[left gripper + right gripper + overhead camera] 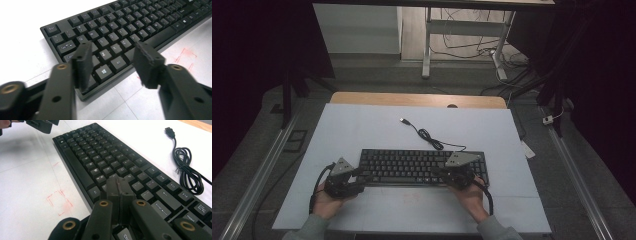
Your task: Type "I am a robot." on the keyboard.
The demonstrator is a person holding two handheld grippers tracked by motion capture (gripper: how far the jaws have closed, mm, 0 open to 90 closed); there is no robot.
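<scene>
**Both tools at the keyboard's near edge**

The black keyboard [422,166] lies across the middle of the white bench [362,130], long side toward me, its near edge running between my two hands. My left tool [362,179] sits at the keyboard's left near corner; in the left gripper view its jaws stand apart, one over the keys by the corner, the other out past the front edge over bare bench, and neither pad presses on anything. My right tool [119,192] is at the right part of the keyboard; in the right gripper view its jaws are pressed flat together with nothing between them, tips low over the keys near the front edge.

The keyboard's cable [428,136] coils on the bench just behind the keyboard, and its USB plug [404,120] lies further back, apart from the keys. A faint red square mark [59,202] shows on the bench just in front of the keyboard. There is wide bare bench to the left, behind the cable, and in front between my forearms; the wooden far edge [417,99] is well away.
</scene>
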